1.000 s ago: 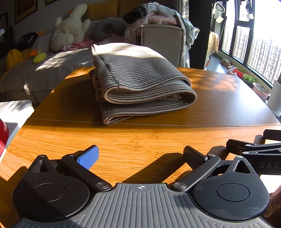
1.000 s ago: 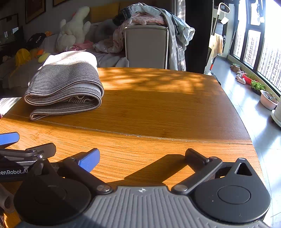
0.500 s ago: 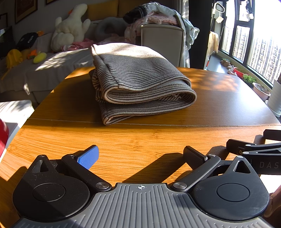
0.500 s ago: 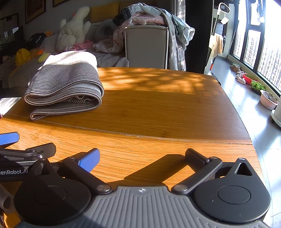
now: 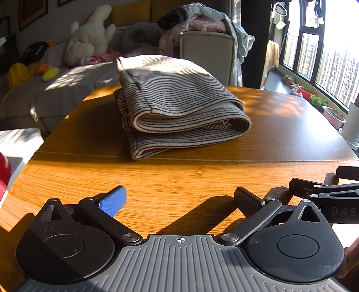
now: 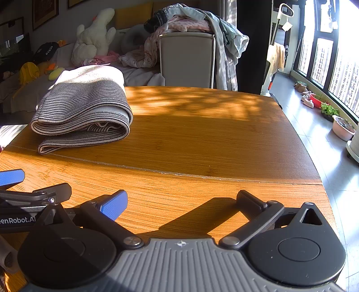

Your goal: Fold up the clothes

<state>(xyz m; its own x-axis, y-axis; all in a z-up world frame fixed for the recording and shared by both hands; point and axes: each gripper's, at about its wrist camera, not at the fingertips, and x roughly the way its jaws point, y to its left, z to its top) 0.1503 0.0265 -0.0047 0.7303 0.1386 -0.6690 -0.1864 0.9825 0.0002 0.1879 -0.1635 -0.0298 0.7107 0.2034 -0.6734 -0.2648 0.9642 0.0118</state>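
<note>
We rest our two grippers low at the near edge of a wooden table (image 5: 202,179). The left gripper (image 5: 179,198) and the right gripper (image 6: 181,202) both have jaws spread wide, holding nothing. One striped garment (image 5: 177,105) lies folded into a thick bundle at the far left of the table, well apart from both grippers. We judge this garment's folding done; the next move likely calls for fetching another piece, perhaps from the one heap of clothes (image 6: 193,20) draped over a chair (image 6: 186,58) beyond the table. We count two grippers, one folded garment, one table, one chair.
</note>
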